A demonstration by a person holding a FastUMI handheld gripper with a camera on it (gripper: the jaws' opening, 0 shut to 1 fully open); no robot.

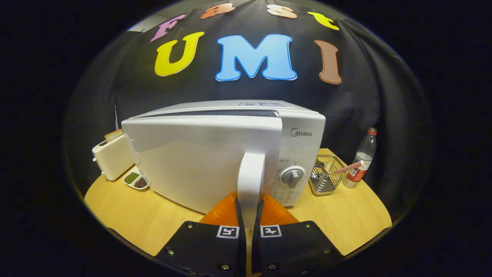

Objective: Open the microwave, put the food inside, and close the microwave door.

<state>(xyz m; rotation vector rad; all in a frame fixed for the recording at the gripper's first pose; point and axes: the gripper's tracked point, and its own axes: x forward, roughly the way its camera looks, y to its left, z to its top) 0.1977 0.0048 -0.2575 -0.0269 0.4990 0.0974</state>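
Microwave (230, 154) door (200, 161) stands ajar, hiding the cavity from me; my gripper (250, 204) is clamped narrow on its handle (251, 177), whose lower end the fingers cover.

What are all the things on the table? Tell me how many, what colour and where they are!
microwave: one, white, middle of the table; its door is swung partly open.
door handle: one, white, upright, between the fingers.
dial: one, grey, on the microwave's front panel right of the handle.
toaster: one, cream, left of the microwave, with a slice of toast sticking up.
dish: one, white, two compartments of green and dark beans, in front of the toaster.
wire basket: one, silver, right of the microwave, holding a red-and-white striped straw.
bottle: one, clear with red cap, right of the basket.
table: one, light wood.
hand-held gripper: one, fingers closed on the door handle.
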